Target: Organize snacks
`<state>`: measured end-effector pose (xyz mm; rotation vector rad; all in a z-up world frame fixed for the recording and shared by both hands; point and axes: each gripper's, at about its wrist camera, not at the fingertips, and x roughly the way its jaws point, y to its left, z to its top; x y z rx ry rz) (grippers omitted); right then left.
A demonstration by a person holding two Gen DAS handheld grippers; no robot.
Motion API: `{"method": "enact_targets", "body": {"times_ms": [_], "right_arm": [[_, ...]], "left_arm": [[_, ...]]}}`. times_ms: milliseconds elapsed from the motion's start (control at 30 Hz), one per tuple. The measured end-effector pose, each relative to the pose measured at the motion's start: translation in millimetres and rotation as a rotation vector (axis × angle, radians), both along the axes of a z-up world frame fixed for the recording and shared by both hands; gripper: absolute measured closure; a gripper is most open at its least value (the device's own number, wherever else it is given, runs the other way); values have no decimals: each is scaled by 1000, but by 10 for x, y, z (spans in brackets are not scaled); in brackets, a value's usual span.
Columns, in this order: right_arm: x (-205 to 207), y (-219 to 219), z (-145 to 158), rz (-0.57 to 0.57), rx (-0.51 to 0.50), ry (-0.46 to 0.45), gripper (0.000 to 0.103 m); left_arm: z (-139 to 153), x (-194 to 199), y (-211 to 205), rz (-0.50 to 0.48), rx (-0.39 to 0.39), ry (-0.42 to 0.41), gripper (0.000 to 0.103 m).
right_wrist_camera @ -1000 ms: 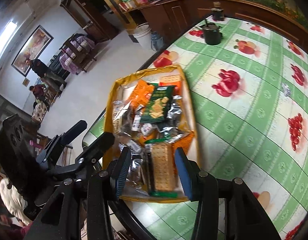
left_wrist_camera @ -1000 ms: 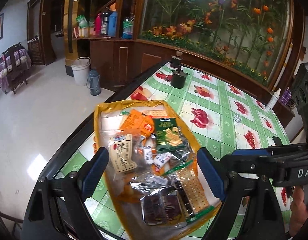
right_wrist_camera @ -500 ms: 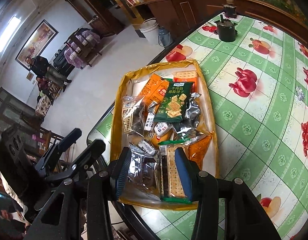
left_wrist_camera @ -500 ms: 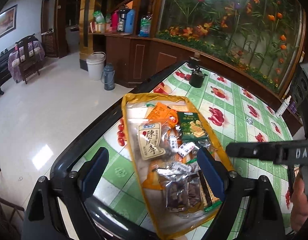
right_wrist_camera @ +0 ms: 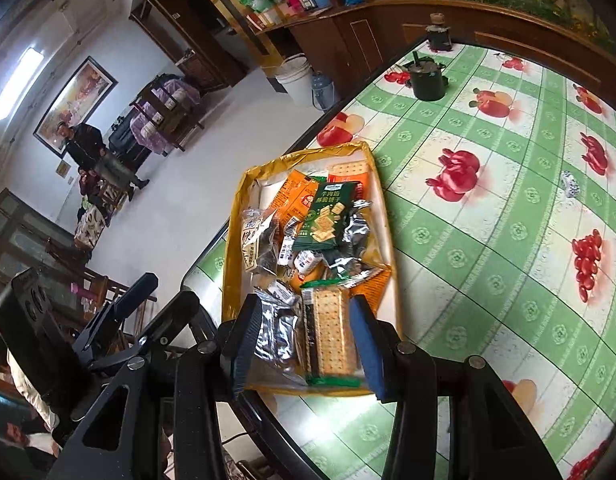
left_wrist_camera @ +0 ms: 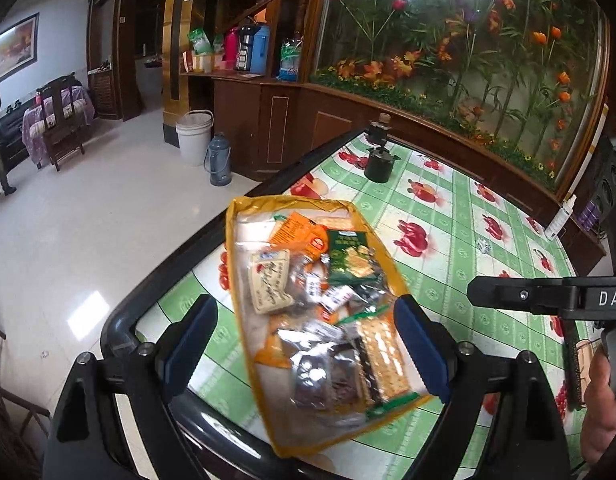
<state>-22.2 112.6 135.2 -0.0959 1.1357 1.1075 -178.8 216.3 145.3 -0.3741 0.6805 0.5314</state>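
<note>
A clear snack bag with a yellow border (left_wrist_camera: 235, 264) (right_wrist_camera: 231, 248) lies at the table's near corner, full of packets: a green cracker pack (left_wrist_camera: 350, 258) (right_wrist_camera: 326, 216), orange packs (left_wrist_camera: 299, 234), a long cracker sleeve (left_wrist_camera: 384, 360) (right_wrist_camera: 332, 334), silver foil packs (right_wrist_camera: 273, 330). My left gripper (left_wrist_camera: 305, 354) is open, held wide above the bag's near end. My right gripper (right_wrist_camera: 303, 344) is open, its blue pads flanking the cracker sleeve and foil packs; I cannot tell if they touch.
The table has a green checked cloth with fruit prints (right_wrist_camera: 488, 220) and a dark rim (left_wrist_camera: 147, 276). A black pot (left_wrist_camera: 380, 166) (right_wrist_camera: 428, 78) stands at the far end. A white bottle (left_wrist_camera: 560, 216) stands at the right edge. The floor drops off on the left.
Both grippers have drawn back and up from the bag, so it sits smaller and farther in both views. The bag has not moved. Both jaws kept their opening.
</note>
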Motion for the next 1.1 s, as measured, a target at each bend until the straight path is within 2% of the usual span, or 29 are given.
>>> {"method": "enact_targets", "body": {"times_ms": [167,233,333,500,567,633,700,800,833,900,1033,1100], "right_arm": [[92,-196,89,7,51,19,53],[98,-251,103,19,68,23,45],[78,-325,91,35,74,26,44],[42,-440,77,38,55,25,43],[-12,-500,102,40,36,-14,33],[-63,-575,114,15,14,-66,18],[-84,-646,96,-22,0,-94,16],[-155,-691,39,-62,-53,-142,14],[-187,-677,17,-68,-80,-165,14],[-232,-633,-27,-71,-130,-194,14],[-380,-505,-97,-46,-170,-236,14],[-460,-398,-148,-25,-197,-260,14]], "left_arm": [[127,-52,-178,30,-17,9,14],[171,-100,-248,58,-23,14,14],[218,-166,-385,72,-20,21,13],[213,-231,-554,79,-30,29,2],[172,-232,-626,43,-61,45,0],[129,-215,-707,20,-59,86,0],[164,-259,-812,-16,-19,98,0],[331,-389,-919,30,105,114,0],[396,-464,-932,37,122,98,0],[485,-615,-937,41,116,57,0],[555,-794,-1003,103,185,85,0],[547,-853,-1014,126,173,83,0]]}}
